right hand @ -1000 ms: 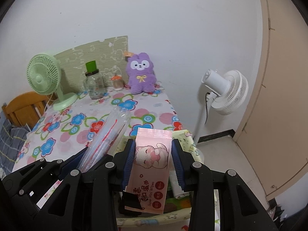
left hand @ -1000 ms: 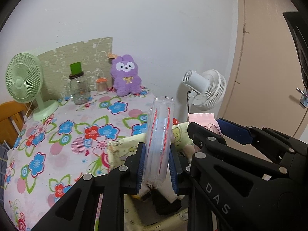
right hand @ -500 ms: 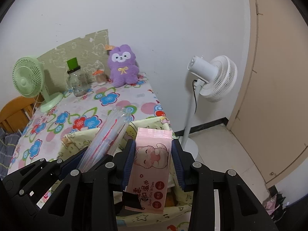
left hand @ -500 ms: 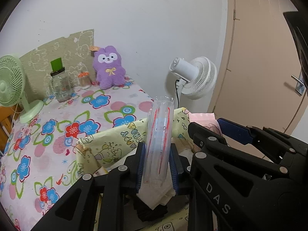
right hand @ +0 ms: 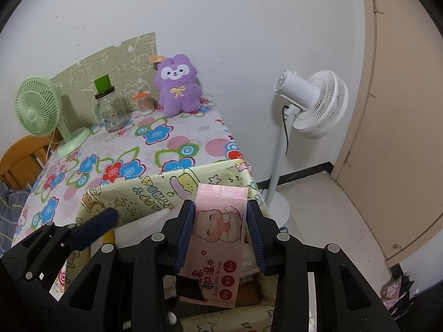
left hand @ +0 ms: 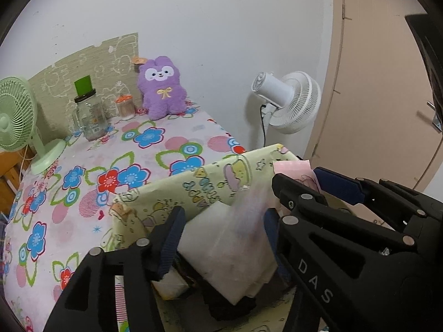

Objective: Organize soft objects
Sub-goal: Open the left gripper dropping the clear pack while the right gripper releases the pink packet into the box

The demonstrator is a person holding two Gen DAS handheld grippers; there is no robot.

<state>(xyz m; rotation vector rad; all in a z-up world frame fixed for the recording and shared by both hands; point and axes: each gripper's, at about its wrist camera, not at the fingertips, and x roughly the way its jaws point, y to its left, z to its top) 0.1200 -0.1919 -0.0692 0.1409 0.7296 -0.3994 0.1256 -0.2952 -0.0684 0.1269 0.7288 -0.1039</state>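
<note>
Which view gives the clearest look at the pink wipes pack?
The right wrist view: the pink wipes pack stands upright between the right gripper pads, which press its sides, with its cartoon print and lettering readable. The left wrist view shows only the pack's top corner behind the gripper's black frame.

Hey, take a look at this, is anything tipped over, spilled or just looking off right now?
One thing: a clear plastic packet is a motion-blurred streak between the left gripper's jaws, which have just been opening; it seems to be dropping loose into the yellow fabric bin. The pink wipes pack sits straight in the right gripper.
</note>
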